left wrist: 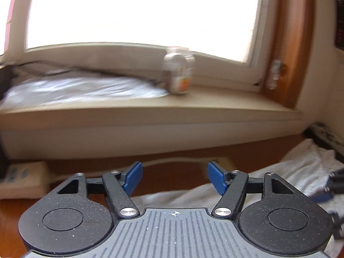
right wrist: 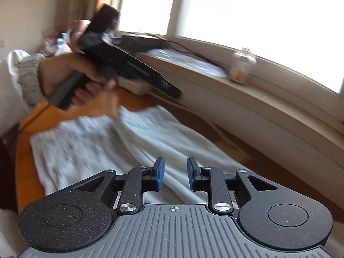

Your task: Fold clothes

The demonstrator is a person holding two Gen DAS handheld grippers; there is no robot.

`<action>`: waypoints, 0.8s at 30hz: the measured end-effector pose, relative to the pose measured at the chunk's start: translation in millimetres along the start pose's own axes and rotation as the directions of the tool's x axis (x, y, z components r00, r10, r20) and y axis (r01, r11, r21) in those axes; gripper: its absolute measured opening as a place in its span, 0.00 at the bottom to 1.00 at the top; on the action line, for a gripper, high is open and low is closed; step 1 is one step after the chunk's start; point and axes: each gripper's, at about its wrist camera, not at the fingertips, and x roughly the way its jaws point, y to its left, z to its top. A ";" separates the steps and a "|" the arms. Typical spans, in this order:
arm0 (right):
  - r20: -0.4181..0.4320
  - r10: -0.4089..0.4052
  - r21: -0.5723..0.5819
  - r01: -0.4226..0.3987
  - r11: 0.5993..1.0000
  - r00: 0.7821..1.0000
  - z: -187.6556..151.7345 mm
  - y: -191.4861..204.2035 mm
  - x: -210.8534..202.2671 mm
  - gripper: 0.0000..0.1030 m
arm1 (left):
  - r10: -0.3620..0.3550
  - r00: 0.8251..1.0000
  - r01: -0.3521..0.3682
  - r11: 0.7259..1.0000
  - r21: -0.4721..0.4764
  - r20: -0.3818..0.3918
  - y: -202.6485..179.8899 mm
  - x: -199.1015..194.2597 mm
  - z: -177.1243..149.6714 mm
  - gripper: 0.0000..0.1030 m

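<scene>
We see the white garment (right wrist: 103, 146) spread flat on the wooden tabletop (right wrist: 23, 150), below the windowsill (left wrist: 150, 107). Above the garment, our left gripper (left wrist: 174, 177) gapes wide and empty; our right gripper (right wrist: 175, 175) stands narrowly parted, holding nothing.

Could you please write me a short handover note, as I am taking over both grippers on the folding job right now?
Left gripper: open, nothing between its pads, raised and aimed at the windowsill.
Right gripper: jaws a little apart, empty, hovering above the white garment.
The garment lies loosely spread and wrinkled on the wooden table, below the sill; neither gripper holds it.
Done: how many folds are made cannot be told.
Left: regrip an edge, fold and flatten.
</scene>
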 end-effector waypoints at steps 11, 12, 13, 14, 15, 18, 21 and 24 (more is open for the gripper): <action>-0.171 -0.220 0.078 0.235 0.969 0.960 -80.9 -75.2 -83.0 0.24 | -0.250 0.966 0.256 0.960 0.113 -0.062 -115.5 61.2 -3.1 0.65; -0.170 -0.227 0.082 0.243 0.967 0.959 -83.5 -75.6 -85.2 0.24 | -0.255 0.964 0.263 0.956 0.133 -0.074 -123.2 61.9 -8.0 0.55; -0.167 -0.230 0.088 0.247 0.965 0.959 -85.9 -76.9 -87.5 0.24 | -0.247 0.966 0.257 0.954 0.156 -0.082 -130.5 61.7 -12.2 0.39; -0.163 -0.232 0.094 0.249 0.964 0.959 -88.5 -79.2 -90.7 0.24 | -0.236 0.967 0.250 0.951 0.183 -0.095 -137.9 60.5 -16.8 0.31; -0.157 -0.238 0.098 0.255 0.962 0.959 -89.3 -80.2 -91.5 0.24 | -0.231 0.967 0.249 0.946 0.209 -0.111 -145.4 59.0 -21.5 0.26; -0.136 -0.248 0.114 0.264 0.958 0.959 -86.2 -80.5 -85.4 0.23 | -0.240 0.962 0.267 0.926 0.267 -0.130 -161.3 49.4 -33.3 0.26; -0.125 -0.252 0.117 0.266 0.957 0.960 -84.7 -81.5 -82.4 0.19 | -0.262 0.957 0.288 0.914 0.285 -0.127 -170.9 36.4 -41.0 0.26; -0.130 -0.247 0.109 0.261 0.959 0.960 -85.6 -81.0 -79.8 0.17 | -0.290 0.948 0.317 0.902 0.295 -0.132 -180.2 28.8 -47.0 0.27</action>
